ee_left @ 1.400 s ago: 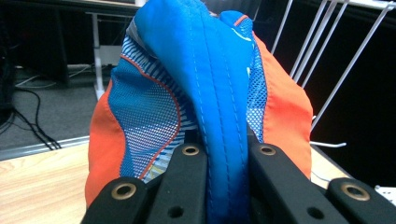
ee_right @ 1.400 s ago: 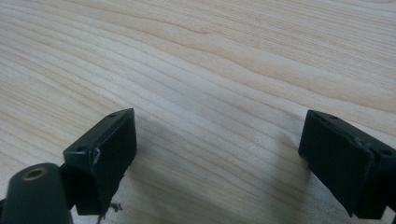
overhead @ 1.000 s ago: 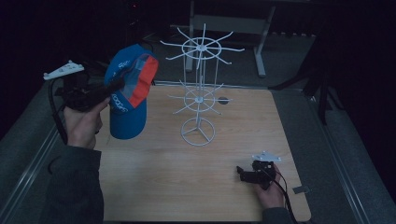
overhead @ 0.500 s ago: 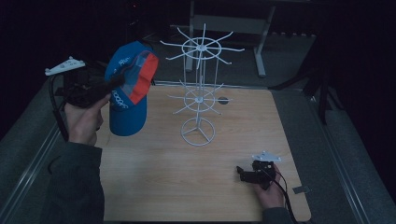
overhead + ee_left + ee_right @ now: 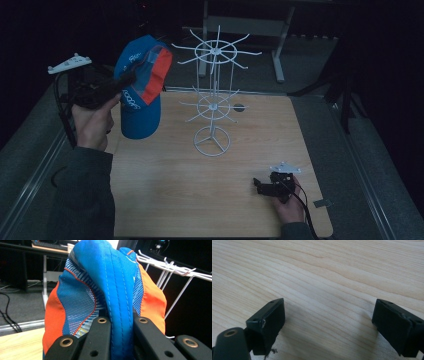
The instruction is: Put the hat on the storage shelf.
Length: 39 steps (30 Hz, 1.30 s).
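Aloft, cap [image 5: 141,90] in left gripper [image 5: 131,77]

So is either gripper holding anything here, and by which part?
The left gripper pinches the blue and orange cap by a fold of its fabric; the right gripper is open, holding nothing.

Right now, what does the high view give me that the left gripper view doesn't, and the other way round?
High view alone: the whole white wire rack standing on the wooden table, and the right gripper resting near the table's front edge. Left gripper view alone: the jaws pinched on a fold of blue fabric, plus mesh and stitching up close. Both: the blue and orange cap held up by the left gripper, with rack arms beside it.
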Motion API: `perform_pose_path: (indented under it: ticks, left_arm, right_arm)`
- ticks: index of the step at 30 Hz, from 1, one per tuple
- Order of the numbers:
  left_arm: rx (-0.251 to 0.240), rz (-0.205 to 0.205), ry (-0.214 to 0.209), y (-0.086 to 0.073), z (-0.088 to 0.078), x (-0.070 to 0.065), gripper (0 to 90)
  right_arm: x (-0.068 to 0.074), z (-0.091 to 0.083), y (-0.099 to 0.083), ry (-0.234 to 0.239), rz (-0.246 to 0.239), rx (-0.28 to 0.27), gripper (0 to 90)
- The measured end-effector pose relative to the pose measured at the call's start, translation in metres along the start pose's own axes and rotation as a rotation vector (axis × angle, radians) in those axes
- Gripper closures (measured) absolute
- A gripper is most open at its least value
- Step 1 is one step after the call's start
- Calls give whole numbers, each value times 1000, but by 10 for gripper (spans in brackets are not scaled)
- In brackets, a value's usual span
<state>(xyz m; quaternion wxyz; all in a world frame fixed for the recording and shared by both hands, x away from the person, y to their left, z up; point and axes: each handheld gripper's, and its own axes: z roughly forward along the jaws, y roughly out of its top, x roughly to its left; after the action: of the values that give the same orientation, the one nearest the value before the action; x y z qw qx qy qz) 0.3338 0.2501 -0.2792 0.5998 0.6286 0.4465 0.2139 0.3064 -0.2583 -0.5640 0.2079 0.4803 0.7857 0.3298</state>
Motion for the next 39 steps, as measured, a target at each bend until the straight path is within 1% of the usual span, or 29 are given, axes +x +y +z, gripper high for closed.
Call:
perform_pose_path:
  ticks: [2,8,13,16,20,27,29,30,32,34,35,36,39]
  left_arm:
    - [-16,-7,-12,1,-1,-1,887]
    - [-60,-22,-25,2,-3,0,887]
    - [-89,-21,-24,2,-6,-2,887]
    - [-97,-17,-32,2,-6,-3,887]
    - [-97,2,-63,3,-4,-6,887]
    - [-96,67,-125,3,-3,-15,886]
    - [-86,92,-151,2,-3,-16,885]
    - [-80,102,-156,1,-3,-17,884]
    - [-50,124,-169,0,-2,-17,883]
    - [-10,145,-155,-2,0,-15,883]
    - [12,149,-150,-4,1,-13,882]
    - [22,150,-148,-5,2,-12,882]
    - [75,156,-152,-8,5,-8,879]
  right_arm:
    - [0,0,0,0,0,0,110]
    - [0,0,0,0,0,0,111]
    - [0,0,0,0,-2,1,110]
    - [0,0,0,0,-2,1,110]
    - [0,0,0,0,-2,1,110]
    - [0,0,0,0,0,0,111]
    - [0,0,0,0,0,0,111]
    - [0,0,0,0,0,0,111]
    - [0,0,0,0,0,0,111]
    - [0,0,0,0,1,0,111]
    - [0,0,0,0,0,0,111]
    - [0,0,0,0,1,0,110]
    - [0,0,0,0,1,0,110]
